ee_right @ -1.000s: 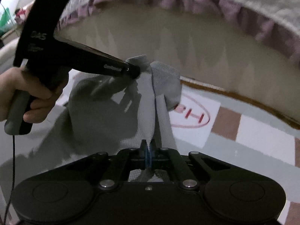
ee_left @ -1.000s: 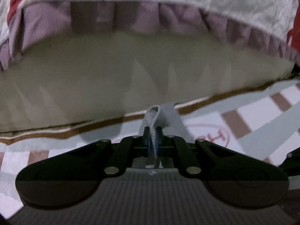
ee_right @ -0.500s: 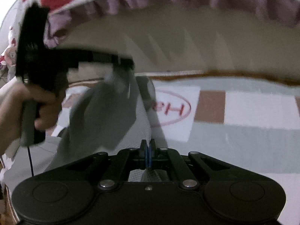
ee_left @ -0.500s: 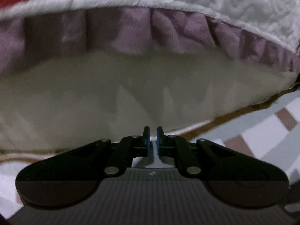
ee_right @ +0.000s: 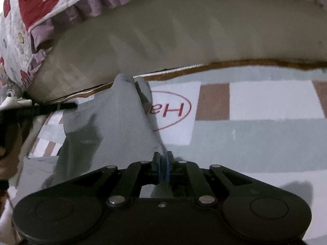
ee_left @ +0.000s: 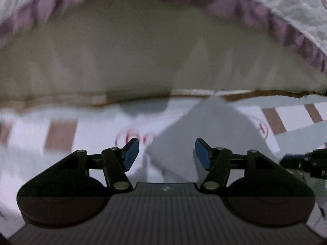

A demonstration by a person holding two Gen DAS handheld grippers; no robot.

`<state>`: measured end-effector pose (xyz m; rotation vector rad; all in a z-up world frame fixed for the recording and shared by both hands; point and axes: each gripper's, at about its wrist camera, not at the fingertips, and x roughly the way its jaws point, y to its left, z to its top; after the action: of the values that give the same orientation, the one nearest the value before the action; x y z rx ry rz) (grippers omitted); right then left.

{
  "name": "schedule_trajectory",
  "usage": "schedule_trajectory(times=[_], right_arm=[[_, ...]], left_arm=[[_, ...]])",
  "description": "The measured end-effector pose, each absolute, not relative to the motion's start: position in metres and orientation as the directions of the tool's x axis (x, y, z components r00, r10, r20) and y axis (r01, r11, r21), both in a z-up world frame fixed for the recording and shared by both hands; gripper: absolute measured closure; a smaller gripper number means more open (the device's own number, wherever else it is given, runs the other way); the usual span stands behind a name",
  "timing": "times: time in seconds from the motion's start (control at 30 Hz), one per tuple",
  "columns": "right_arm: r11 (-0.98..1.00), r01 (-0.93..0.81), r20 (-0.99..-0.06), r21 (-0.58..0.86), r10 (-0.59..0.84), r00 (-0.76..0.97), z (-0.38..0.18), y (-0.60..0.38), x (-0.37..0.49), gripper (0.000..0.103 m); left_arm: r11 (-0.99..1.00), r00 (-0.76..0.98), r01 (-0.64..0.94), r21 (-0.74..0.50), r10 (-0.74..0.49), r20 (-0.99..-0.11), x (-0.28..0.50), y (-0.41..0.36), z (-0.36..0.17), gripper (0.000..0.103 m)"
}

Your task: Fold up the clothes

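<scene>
Soft, light grey knit garment (ee_right: 114, 122) draped on a checked mat (ee_right: 265, 134); best gripped at hems. Left gripper (ee_left: 166, 153) jaws opening, empty; right gripper (ee_right: 162, 163) jaws opening, cloth edge between them.

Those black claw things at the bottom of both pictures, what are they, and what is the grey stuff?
Each one is a hand-held gripper: a person carries one in each hand, and a small camera on each looks forward along its two fingers. So one picture comes from the left hand-held gripper, the other from the right hand-held gripper. The grey stuff is a grey cloth being folded. It lies on a checked mat beside a bed with a frilly quilt. The left one's jaws are opening, with nothing pinched between them. The right one's jaws are just starting to open, with the cloth's edge between its blue pads.
</scene>
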<state>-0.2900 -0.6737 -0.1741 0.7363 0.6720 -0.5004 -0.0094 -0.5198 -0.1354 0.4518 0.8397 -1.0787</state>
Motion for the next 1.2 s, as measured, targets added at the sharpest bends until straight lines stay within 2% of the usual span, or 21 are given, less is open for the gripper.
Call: schedule_trajectory(times=[0.13, 0.63, 0.67, 0.7, 0.73, 0.83, 0.93, 1.03, 1.13, 1.17, 1.2], right_arm=[[0.642, 0.641, -0.711, 0.420, -0.206, 0.673, -0.172, -0.675, -0.290, 0.092], [0.663, 0.666, -0.735, 0.342, -0.252, 0.629, -0.168, -0.675, -0.289, 0.091], [0.663, 0.666, -0.736, 0.342, -0.252, 0.628, -0.168, -0.675, -0.289, 0.091], [0.662, 0.667, -0.737, 0.342, -0.252, 0.628, -0.168, -0.675, -0.289, 0.090], [0.662, 0.668, -0.737, 0.342, -0.252, 0.627, -0.168, -0.675, -0.290, 0.090], [0.652, 0.675, -0.744, 0.346, -0.249, 0.621, -0.170, -0.676, -0.292, 0.080], [0.637, 0.680, -0.742, 0.363, -0.244, 0.625, -0.173, -0.680, -0.293, 0.078], [0.622, 0.664, -0.719, 0.415, -0.223, 0.658, -0.176, -0.685, -0.293, 0.078], [0.593, 0.643, -0.686, 0.485, -0.199, 0.700, -0.175, -0.689, -0.295, 0.077], [0.589, 0.621, -0.669, 0.518, -0.174, 0.723, -0.174, -0.688, -0.296, 0.075], [0.594, 0.600, -0.655, 0.536, -0.157, 0.740, -0.173, -0.688, -0.295, 0.072]], left_arm=[[0.453, 0.080, 0.866, -0.211, -0.543, -0.836, 0.003, -0.516, -0.170, 0.043], [0.476, 0.217, 0.876, -0.082, -0.540, -0.813, -0.013, -0.554, -0.182, 0.041], [0.471, 0.220, 0.878, -0.081, -0.548, -0.807, -0.013, -0.560, -0.185, 0.046], [0.455, 0.218, 0.887, -0.082, -0.567, -0.794, -0.015, -0.561, -0.183, 0.079], [0.420, 0.230, 0.906, -0.058, -0.602, -0.765, -0.021, -0.559, -0.176, 0.094], [0.351, 0.293, 0.935, 0.054, -0.676, -0.676, -0.040, -0.556, -0.156, 0.094], [0.348, 0.331, 0.929, 0.122, -0.643, -0.691, -0.044, -0.562, -0.157, 0.092], [0.366, 0.319, 0.924, 0.112, -0.572, -0.756, -0.030, -0.575, -0.178, 0.087], [0.417, 0.310, 0.908, 0.051, -0.582, -0.752, -0.015, -0.578, -0.181, 0.075], [0.427, 0.294, 0.904, 0.022, -0.583, -0.757, -0.009, -0.580, -0.180, 0.073], [0.435, 0.277, 0.901, -0.007, -0.586, -0.762, -0.004, -0.581, -0.180, 0.078]])
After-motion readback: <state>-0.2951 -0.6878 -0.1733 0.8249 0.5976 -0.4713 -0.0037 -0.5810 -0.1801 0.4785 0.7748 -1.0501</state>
